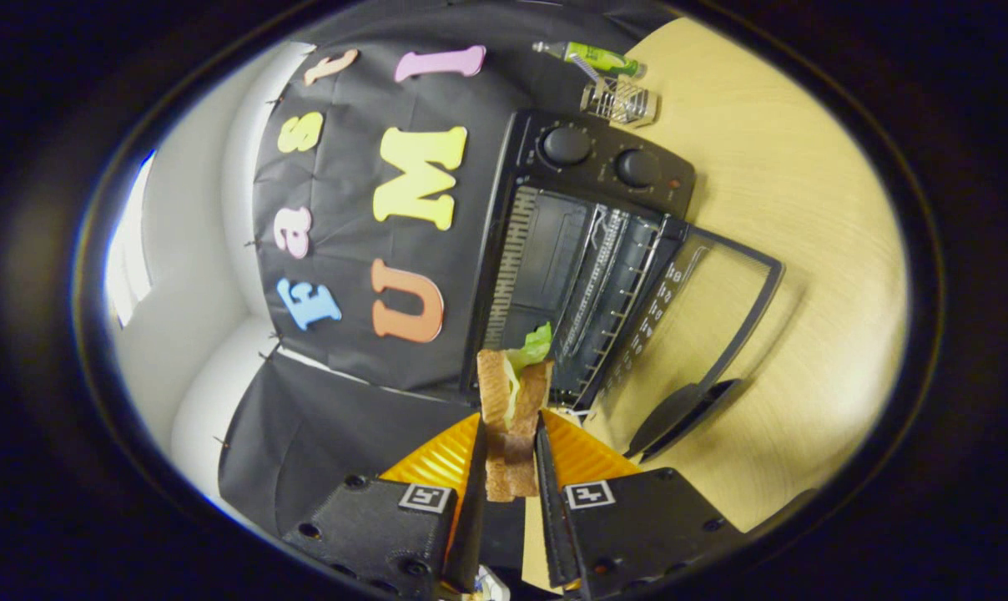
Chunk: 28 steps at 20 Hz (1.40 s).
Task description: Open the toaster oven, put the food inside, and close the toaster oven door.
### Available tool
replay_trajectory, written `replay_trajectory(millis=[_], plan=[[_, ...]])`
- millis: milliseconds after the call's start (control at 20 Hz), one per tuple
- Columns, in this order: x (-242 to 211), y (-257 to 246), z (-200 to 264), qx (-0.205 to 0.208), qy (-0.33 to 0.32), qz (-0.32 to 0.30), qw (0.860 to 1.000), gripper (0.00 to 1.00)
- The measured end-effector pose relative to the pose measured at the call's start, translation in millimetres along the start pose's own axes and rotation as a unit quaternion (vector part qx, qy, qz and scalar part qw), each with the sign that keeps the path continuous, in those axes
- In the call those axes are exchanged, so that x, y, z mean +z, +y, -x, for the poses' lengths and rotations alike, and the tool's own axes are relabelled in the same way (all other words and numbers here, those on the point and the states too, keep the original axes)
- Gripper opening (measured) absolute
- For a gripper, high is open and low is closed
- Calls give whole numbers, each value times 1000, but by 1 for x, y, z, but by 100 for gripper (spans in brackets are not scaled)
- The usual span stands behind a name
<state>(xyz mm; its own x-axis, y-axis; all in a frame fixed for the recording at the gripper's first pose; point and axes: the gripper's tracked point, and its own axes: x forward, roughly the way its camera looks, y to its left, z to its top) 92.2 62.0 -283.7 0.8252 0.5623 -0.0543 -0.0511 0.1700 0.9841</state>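
The gripper [511, 455] holds a sandwich [512, 417] between its two fingers [473, 492], which stand narrow and press on the bread from both sides. The sandwich is two slices of brown, rough bread with a green lettuce leaf that sticks out at the far end. That end is just in front of the opening of the toaster oven [587, 250], near one side wall of it. The oven is black, box-shaped, with two round knobs [566, 145] and a wire rack [604, 284] inside. Its glass door [704, 334] is open and lies flat on the pale wooden table [804, 250], with the dark handle at its outer edge. The cavity beyond the sandwich has free room. Past the oven, near the far table edge, stand a small wire basket [619, 100] and a green bottle [596, 57].
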Motion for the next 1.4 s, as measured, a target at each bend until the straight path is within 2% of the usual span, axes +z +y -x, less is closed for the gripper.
replay_trajectory(millis=[200,350,750,1000,1150,1300,1400], plan=[[28,-14,-26,-13,-53,-20,998,36],[47,-21,-49,-41,-80,-23,996,36],[61,-19,-121,-100,-75,49,991,37],[53,-38,-141,-146,-48,98,983,37],[60,-44,-144,-161,-31,115,980,44],[53,-41,-144,-176,8,173,969,62],[44,-38,-147,-179,42,235,954,75]])
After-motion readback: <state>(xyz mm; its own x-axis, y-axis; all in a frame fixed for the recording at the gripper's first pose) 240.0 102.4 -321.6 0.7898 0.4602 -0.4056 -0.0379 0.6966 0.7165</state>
